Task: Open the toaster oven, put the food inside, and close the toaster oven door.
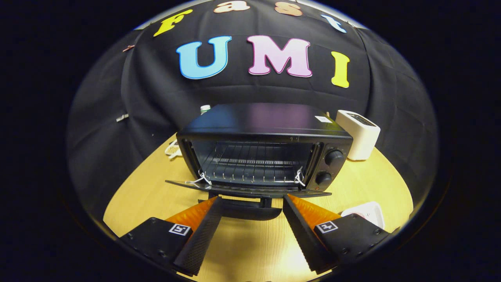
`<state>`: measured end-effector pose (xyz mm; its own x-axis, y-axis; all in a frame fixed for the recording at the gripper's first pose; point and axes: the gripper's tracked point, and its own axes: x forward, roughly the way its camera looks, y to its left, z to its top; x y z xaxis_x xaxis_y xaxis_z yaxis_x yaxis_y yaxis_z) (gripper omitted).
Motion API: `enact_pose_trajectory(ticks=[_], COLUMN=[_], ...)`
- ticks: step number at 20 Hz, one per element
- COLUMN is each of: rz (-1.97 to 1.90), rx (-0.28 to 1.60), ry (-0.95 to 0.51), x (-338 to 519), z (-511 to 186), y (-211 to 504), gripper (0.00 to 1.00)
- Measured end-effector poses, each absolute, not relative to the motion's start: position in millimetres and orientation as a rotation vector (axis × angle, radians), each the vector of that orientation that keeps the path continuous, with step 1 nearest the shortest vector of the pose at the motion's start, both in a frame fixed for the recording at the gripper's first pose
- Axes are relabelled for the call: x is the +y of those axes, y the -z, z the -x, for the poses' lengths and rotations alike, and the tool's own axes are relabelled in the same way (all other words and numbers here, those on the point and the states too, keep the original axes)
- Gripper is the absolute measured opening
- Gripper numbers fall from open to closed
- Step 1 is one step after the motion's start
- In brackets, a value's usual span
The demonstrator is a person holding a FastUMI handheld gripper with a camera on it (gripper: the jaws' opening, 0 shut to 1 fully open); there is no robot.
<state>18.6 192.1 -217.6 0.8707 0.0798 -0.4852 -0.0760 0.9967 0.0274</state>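
Observation:
A black toaster oven (266, 125) stands on the wooden table (368, 176) straight ahead of me. Its door (242, 188) is folded down flat, and the door's handle (246, 209) hangs just ahead of my fingertips, between them. Inside, a wire rack (254, 160) lies bare, and two knobs (332, 157) sit on the oven's right side. My gripper (252, 201) is open, its two orange-and-black fingers (203, 231) spread wide with nothing between them. A white dish-like object (366, 213) lies right of my right finger; I cannot tell what it holds.
A white box-shaped appliance (358, 135) stands just right of the oven, at the back. A small white item (172, 149) lies at the oven's left rear corner. Bare tabletop stretches between my fingers and to the oven's left.

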Motion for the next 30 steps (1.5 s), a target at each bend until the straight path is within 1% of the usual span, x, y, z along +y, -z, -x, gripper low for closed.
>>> enact_pose_trajectory(ticks=[4, 9, 13, 16, 20, 25, 30], rz=[-0.008, 0.047, 0.06, 0.04, 0.008, 0.01, -0.024], rx=[0.601, 0.811, 0.752, 0.72, 0.687, 0.655, 0.672], ry=[-0.095, -0.173, -0.222, -0.22, -0.172, -0.084, -0.008], x=[192, 191, 176, 155, 111, 34, -52], z=[6, 40, 46, 45, 42, 41, 32], y=[250, 315, 298, 277, 243, 211, 202], gripper=[1.0, 1.0, 1.0, 1.0, 1.0, 1.0, 1.0])
